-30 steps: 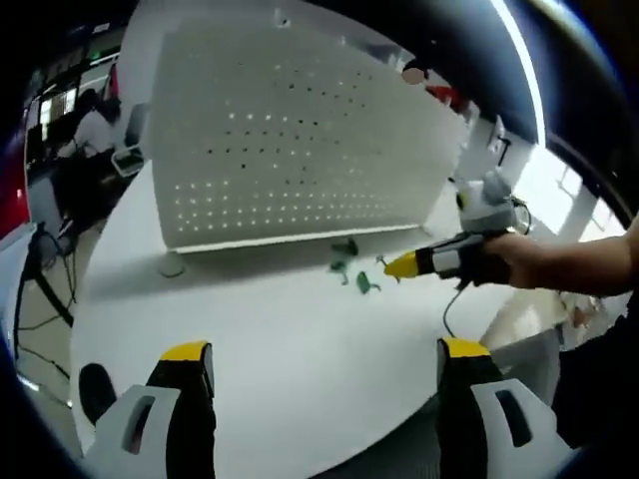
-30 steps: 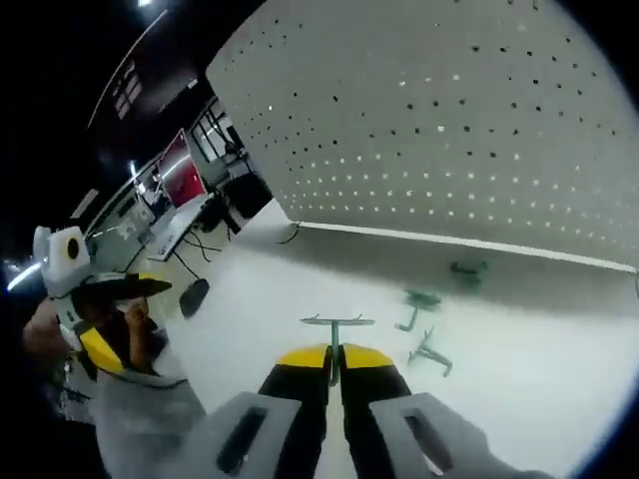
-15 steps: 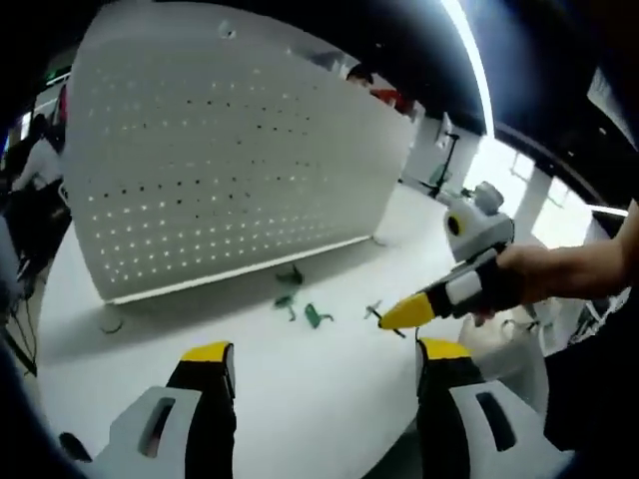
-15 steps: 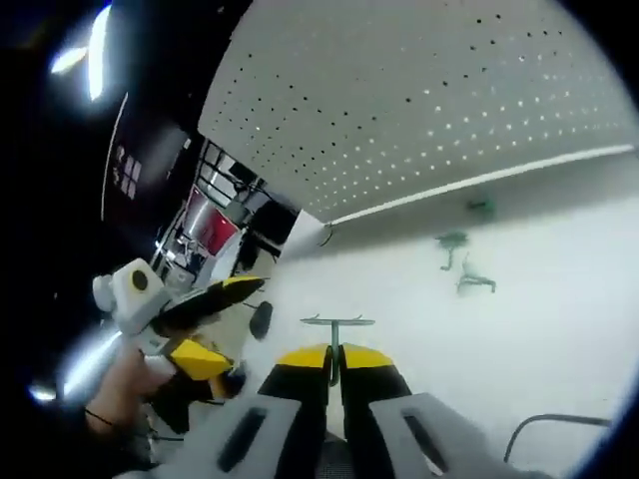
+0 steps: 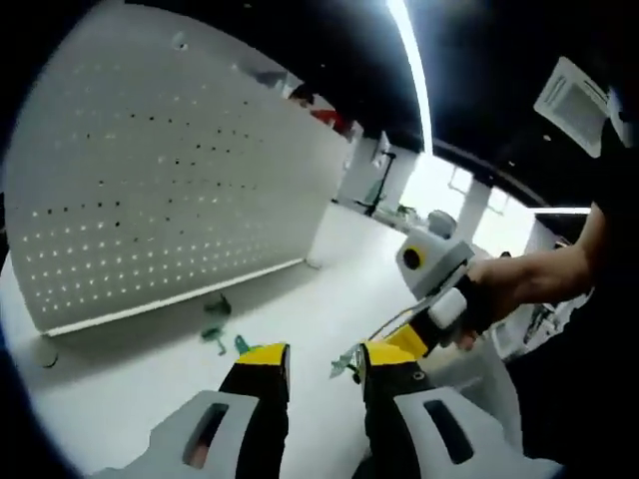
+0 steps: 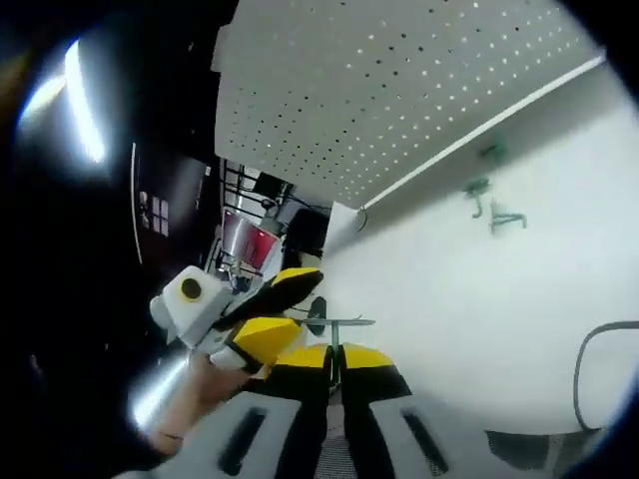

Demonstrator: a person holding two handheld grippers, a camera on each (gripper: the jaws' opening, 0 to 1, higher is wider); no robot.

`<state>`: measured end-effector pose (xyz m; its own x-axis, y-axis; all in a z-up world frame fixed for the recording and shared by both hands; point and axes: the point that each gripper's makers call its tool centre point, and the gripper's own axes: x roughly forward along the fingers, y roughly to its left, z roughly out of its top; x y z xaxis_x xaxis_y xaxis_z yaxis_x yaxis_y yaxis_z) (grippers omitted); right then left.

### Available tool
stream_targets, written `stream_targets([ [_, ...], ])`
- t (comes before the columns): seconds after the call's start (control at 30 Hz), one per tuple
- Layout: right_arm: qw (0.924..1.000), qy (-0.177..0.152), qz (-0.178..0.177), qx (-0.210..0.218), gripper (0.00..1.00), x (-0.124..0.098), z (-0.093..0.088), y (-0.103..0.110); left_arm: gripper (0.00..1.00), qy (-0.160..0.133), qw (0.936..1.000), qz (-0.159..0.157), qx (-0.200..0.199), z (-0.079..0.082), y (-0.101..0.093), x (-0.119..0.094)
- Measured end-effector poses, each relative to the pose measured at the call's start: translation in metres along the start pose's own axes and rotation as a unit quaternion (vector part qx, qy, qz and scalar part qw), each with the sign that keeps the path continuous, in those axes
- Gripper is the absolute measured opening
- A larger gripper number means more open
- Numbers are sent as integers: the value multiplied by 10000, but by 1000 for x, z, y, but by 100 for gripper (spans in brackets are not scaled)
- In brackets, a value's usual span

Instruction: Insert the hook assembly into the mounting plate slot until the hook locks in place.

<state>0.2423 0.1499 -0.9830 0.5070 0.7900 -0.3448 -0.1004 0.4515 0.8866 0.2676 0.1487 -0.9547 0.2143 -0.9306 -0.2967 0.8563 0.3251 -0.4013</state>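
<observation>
A white perforated mounting plate [image 5: 160,190] stands upright along the far edge of the white desk [image 6: 479,309]. The left hand-held gripper [image 5: 321,367] is partly open and empty. The right hand-held gripper [image 6: 334,351] has its jaws pressed together on a thin metal hook [image 6: 333,323], close beside the left one. Three green hooks [image 6: 489,195] lie near the plate's foot

An open-plan office or lab: a dark ceiling with a strip light [image 5: 411,70] at the top, a white tabletop [image 6: 479,299], a red panel [image 6: 250,239] mid-left.
</observation>
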Motion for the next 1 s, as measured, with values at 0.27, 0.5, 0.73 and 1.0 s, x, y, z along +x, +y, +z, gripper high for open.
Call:
stream_targets([
  [0.27, 9996, 182, 186, -109, 0, 1, -7, 11, 20, -73, 9994, -317, -102, -5, -9, -1],
  [0.5, 9987, 176, 419, 220, 0, 3, -8, 16, 6, -118, 9987, -495, 6, -2, -17, -4],
  [0.73, 9976, 224, 519, 397, 0, 3, -12, 16, 4, 279, 9978, -482, 363, -10, -15, -4],
  [1.0, 9990, 111, 358, 257, 1, -2, -7, 7, 1, 501, 9949, -304, 819, -12, -13, 6],
])
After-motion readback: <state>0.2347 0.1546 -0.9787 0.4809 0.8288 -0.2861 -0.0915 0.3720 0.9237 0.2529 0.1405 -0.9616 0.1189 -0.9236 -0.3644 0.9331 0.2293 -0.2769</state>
